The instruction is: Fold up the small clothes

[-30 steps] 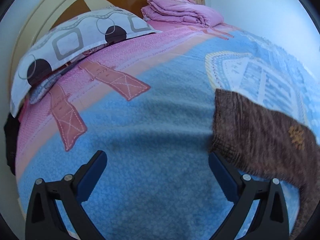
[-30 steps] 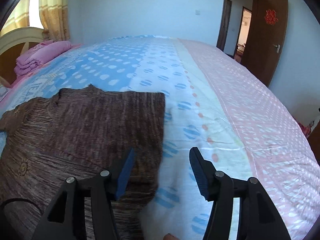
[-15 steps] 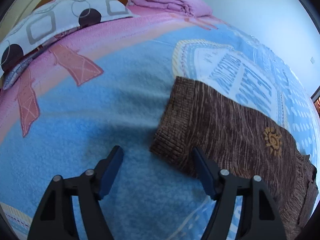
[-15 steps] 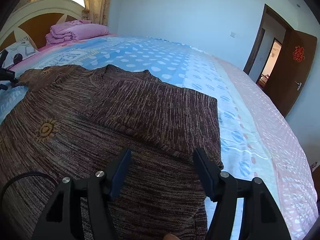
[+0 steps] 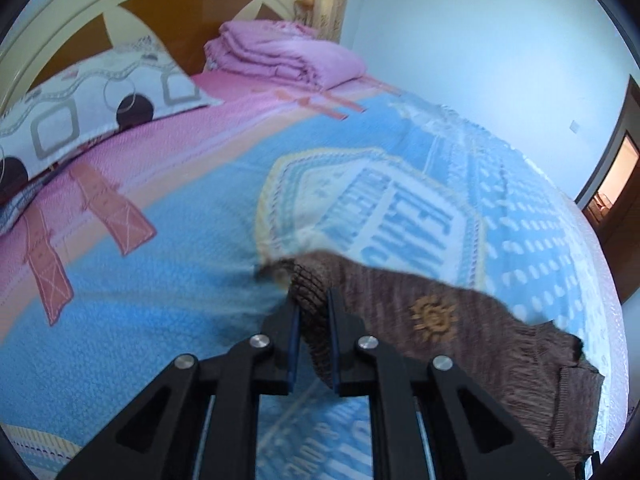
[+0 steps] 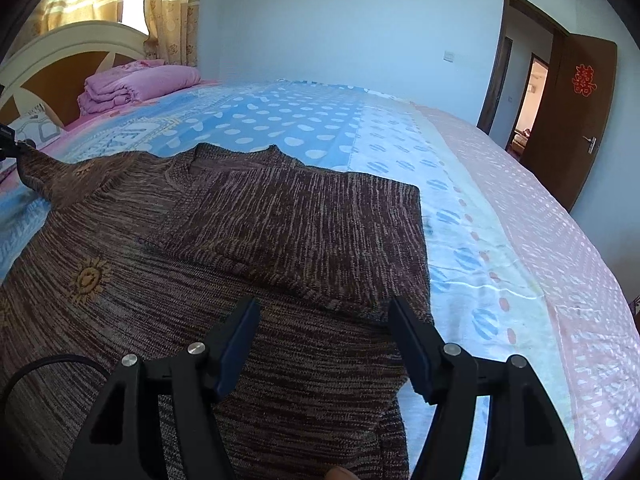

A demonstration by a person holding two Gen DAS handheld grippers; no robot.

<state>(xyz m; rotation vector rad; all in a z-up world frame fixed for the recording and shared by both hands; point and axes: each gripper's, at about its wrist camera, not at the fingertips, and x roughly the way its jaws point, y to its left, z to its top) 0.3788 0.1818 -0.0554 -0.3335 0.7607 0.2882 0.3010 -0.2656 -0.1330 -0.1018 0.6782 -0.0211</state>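
Left wrist view shows the left gripper (image 5: 313, 312) clamped on the ribbed cuff (image 5: 310, 292) of the brown sweater (image 5: 460, 340); its jaws have just been closing, and the knit is pinched between them and lifted off the bedspread (image 5: 160, 280). My worry is this grip: only the thick cuff edge is held, so I judge that a quick pull across the body could let the knit slip out, or drag the whole sweater sideways and spoil the fold already made. The sleeve may also land crooked, because the knit looks soft and stretchy.

Right wrist view shows the right gripper (image 6: 324, 340) with its jaws apart, holding nothing, just above the sweater's lower part. The other sleeve (image 6: 304, 232) lies folded over the chest, directly ahead of this claw, and a yellow sun motif (image 6: 89, 276) sits to its left. The sweater is a dark brown, streaked knit, spread flat.
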